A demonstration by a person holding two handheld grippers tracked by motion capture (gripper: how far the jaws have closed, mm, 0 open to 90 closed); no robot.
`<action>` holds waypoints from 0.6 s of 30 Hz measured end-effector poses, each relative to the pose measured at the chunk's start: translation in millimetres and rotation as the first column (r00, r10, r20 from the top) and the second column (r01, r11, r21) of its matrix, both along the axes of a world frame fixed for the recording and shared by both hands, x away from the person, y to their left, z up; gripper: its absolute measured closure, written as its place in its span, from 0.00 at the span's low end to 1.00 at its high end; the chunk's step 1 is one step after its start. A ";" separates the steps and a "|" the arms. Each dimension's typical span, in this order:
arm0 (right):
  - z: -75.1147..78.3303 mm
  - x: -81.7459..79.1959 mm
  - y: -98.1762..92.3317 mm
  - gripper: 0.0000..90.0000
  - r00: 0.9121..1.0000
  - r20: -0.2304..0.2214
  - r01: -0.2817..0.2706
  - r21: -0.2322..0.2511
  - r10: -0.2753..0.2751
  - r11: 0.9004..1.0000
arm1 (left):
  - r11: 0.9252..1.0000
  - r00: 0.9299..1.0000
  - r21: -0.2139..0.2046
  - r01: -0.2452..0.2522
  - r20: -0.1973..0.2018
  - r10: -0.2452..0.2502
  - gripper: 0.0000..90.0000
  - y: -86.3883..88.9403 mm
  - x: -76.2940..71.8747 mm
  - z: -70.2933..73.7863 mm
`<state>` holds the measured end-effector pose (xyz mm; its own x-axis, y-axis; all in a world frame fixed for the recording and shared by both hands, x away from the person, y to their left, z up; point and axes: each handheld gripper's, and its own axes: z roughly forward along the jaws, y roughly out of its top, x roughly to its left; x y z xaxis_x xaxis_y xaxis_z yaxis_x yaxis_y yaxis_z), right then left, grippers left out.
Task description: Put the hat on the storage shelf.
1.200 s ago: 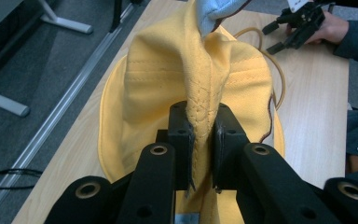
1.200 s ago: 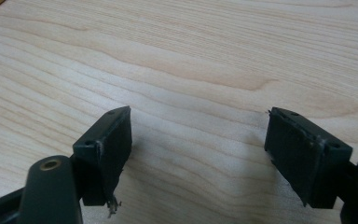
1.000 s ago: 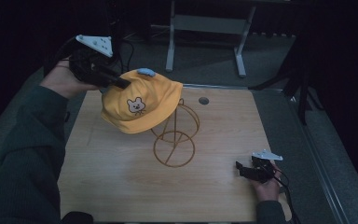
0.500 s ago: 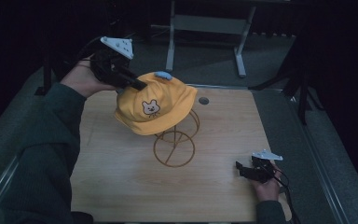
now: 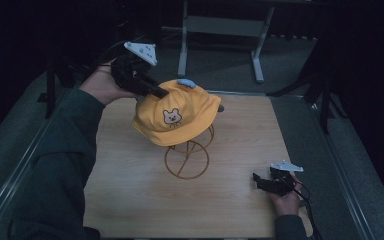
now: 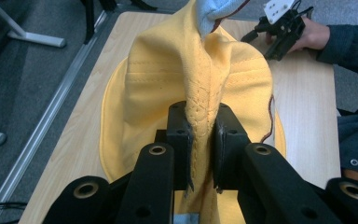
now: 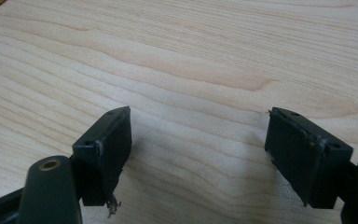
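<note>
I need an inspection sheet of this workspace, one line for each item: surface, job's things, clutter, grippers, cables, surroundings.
Surface: wooden table, pale grain, bare where visible.
Job's things: yellow cap with a bear face and a blue top button, over a wire stand; whether it rests on the stand cannot be told.
Clutter: small dark round thing behind the cap.
Grippers: left gripper shut on a fold of the cap; right gripper open, low over the table at the near right, holding nothing.
Cables: black cable trails from the right gripper.
Surroundings: grey floor, metal frame legs behind the table, dark background.
</note>
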<state>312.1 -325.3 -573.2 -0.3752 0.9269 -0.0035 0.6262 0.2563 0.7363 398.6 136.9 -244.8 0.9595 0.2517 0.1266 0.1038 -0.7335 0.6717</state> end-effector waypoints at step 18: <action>0.1 -0.1 0.1 0.25 1.000 -0.002 0.001 0.002 -0.001 1.000 | 0.998 0.999 0.046 0.041 -0.034 -0.039 0.87 -37.2 8.7 -17.4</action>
<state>312.0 -325.2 -573.1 -0.3744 0.9273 -0.0006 0.6279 0.2540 0.7357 407.3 99.7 -262.2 0.9725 0.2077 0.1053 0.0956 -0.7682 0.6331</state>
